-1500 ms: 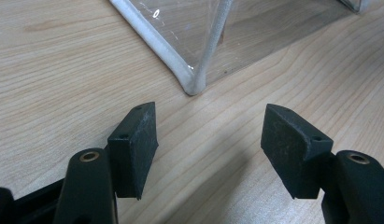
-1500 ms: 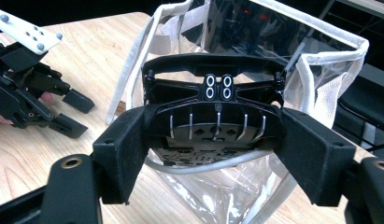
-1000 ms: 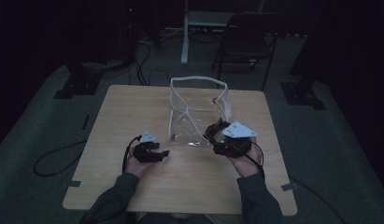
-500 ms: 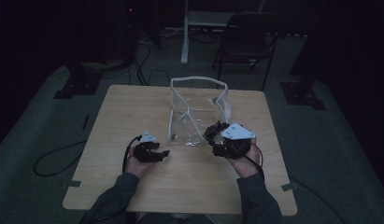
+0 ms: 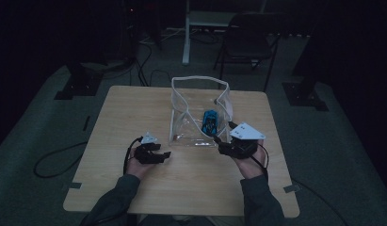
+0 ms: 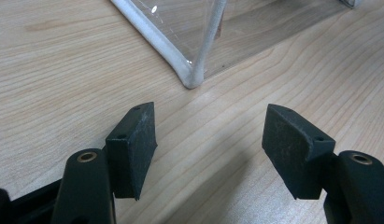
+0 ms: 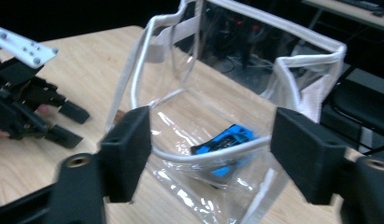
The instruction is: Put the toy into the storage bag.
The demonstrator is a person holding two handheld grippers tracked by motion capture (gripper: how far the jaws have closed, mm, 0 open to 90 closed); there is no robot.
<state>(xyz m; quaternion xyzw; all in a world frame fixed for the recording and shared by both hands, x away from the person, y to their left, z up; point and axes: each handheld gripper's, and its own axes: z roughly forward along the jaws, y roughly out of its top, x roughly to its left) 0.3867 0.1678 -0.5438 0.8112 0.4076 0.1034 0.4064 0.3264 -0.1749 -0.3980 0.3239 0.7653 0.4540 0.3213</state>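
The right tongs point(image 5: 221, 141) have just been closing beside the clear bag point(image 5: 195, 113).

your high view hangs above your side of the table point(image 5: 191, 188) and looks forward and down, far enough back to take in the whole top, your forearms and the dark floor beyond. your left gripper view sits close over the wood, looking along its two black jaws at the near corner of the bag point(image 6: 192, 79). your right gripper view rides a little higher and faces across the bag point(image 7: 217, 154), with the left gripper point(image 7: 63, 123) off to its left (well behind the jaws). all three views share the bag point(image 5: 200, 113) and the wood around it; the high view and the right gripper view also share the left gripper point(image 5: 165, 155).
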